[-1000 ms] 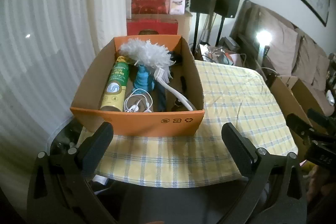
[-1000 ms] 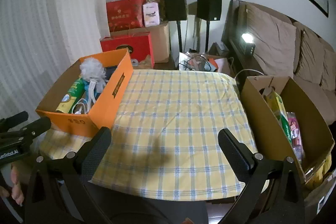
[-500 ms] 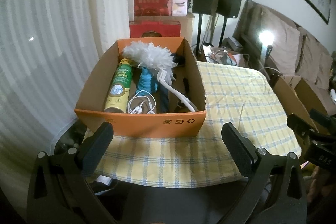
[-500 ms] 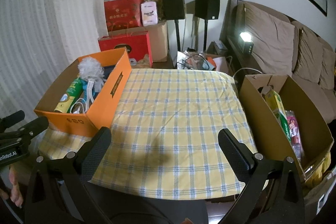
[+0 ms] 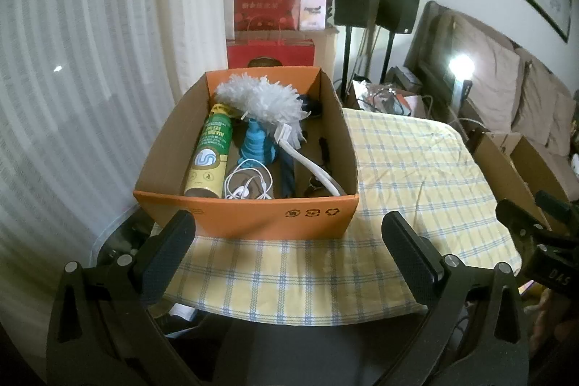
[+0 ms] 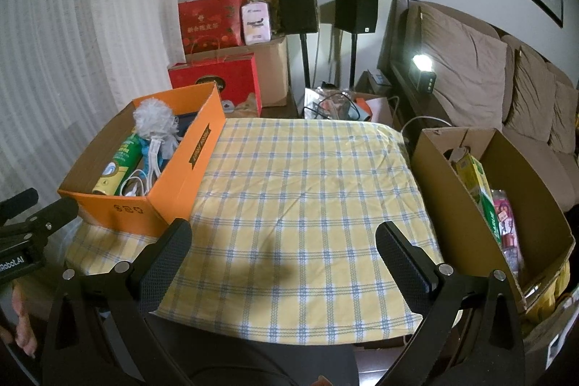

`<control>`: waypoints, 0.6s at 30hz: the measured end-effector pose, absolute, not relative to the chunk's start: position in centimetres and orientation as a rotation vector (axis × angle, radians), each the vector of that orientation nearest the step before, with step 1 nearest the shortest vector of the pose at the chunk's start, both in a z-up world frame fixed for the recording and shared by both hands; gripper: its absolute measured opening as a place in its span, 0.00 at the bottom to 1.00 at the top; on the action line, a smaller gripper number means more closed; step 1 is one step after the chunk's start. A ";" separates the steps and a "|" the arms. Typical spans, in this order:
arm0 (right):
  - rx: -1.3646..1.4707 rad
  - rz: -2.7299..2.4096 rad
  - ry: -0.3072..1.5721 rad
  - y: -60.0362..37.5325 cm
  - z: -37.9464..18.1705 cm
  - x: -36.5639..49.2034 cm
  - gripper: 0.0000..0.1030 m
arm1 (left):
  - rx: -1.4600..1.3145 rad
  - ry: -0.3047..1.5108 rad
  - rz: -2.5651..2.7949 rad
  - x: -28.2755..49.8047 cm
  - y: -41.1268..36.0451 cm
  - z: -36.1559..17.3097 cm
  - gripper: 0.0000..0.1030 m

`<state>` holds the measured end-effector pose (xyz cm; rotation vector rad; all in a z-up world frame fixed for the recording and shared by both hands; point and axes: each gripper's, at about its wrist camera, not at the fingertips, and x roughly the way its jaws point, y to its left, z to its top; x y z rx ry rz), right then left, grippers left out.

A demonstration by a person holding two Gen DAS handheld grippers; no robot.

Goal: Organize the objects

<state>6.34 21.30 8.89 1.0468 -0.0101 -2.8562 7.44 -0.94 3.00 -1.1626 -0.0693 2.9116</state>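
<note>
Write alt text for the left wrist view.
An open orange box on a checked tablecloth holds a white duster, a green spray can and white earphones. The open left gripper is empty.

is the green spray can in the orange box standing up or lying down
Lying down. The green spray can rests lengthwise along the left wall of the orange box, its base toward the near wall, beside the white earphones.
</note>
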 end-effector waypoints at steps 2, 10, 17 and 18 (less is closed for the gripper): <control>1.045 -2.857 -0.011 21.3 8.9 6.3 1.00 | -1.165 -0.071 2.911 7.4 -0.9 3.0 1.00; 1.050 -2.855 -0.011 21.3 8.9 6.3 1.00 | -1.166 -0.068 2.915 7.4 -0.9 3.0 1.00; 1.052 -2.855 -0.015 21.2 8.8 6.3 1.00 | -1.162 -0.048 2.938 7.3 -1.0 2.8 1.00; 1.054 -2.855 -0.017 21.2 8.7 6.2 1.00 | -1.165 -0.041 2.939 7.3 -0.9 2.8 1.00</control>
